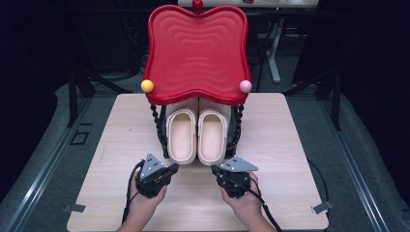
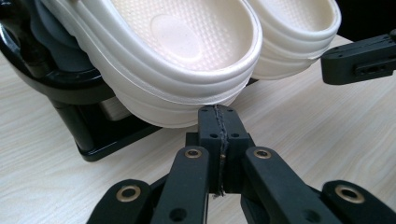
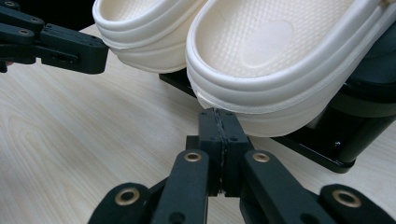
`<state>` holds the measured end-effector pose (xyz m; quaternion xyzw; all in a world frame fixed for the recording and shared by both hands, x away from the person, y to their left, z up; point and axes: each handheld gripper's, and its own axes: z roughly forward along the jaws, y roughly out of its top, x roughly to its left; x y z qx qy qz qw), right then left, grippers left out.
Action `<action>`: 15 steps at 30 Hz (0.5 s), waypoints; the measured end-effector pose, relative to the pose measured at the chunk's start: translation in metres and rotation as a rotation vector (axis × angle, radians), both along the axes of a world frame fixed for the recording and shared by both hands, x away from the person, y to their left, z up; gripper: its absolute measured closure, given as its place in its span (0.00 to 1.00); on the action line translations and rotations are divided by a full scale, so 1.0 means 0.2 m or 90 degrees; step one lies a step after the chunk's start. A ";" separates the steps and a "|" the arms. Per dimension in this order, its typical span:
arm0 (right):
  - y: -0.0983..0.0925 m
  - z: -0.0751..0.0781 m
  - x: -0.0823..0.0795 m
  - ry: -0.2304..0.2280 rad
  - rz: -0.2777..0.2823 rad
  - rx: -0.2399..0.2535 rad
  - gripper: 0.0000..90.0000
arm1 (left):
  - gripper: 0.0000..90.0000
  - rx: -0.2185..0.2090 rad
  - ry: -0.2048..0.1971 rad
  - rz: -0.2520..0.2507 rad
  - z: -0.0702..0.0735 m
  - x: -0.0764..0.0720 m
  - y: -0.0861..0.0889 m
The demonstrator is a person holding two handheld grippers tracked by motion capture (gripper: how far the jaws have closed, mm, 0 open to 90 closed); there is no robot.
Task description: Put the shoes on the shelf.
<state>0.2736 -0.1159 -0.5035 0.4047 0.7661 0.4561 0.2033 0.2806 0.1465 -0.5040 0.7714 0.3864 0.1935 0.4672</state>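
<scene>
A pair of cream clogs is sitting side by side on the lower tier of a black rack (image 1: 162, 130) at the centre of a pale wooden counter (image 1: 106, 159), heels pointing toward the person. Above them, at twelve o'clock, a red scalloped tray (image 1: 197, 50) is forming the rack's top, with a yellow ball (image 1: 147, 86) at its nine o'clock corner and a pink ball (image 1: 245, 86) at its three o'clock corner. The left gripper (image 1: 171, 168) is resting low over the counter at seven o'clock of the left clog (image 1: 182, 137); its jaws are clenched together on nothing, the tips lying just under the clog's heel rim in the left gripper view. The right gripper (image 1: 214, 169) is mirroring it at five o'clock of the right clog (image 1: 212, 137), jaws likewise pressed closed and empty, just beneath that heel.
</scene>
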 end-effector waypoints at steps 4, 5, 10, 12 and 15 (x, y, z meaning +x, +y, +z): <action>0.00 0.01 -0.01 -0.006 -0.014 -0.010 1.00 | 1.00 0.001 0.003 0.006 0.01 0.00 0.02; 0.00 0.01 -0.01 -0.005 -0.014 -0.017 1.00 | 1.00 0.001 0.002 0.010 0.01 0.01 0.02; -0.02 0.02 0.00 -0.009 -0.025 -0.025 1.00 | 1.00 0.003 -0.002 0.019 0.03 0.02 0.04; -0.03 0.03 0.01 -0.012 -0.032 -0.031 1.00 | 1.00 0.002 -0.001 0.025 0.03 0.04 0.05; -0.05 0.03 0.03 -0.007 -0.042 -0.025 1.00 | 1.00 0.002 -0.001 0.028 0.04 0.07 0.05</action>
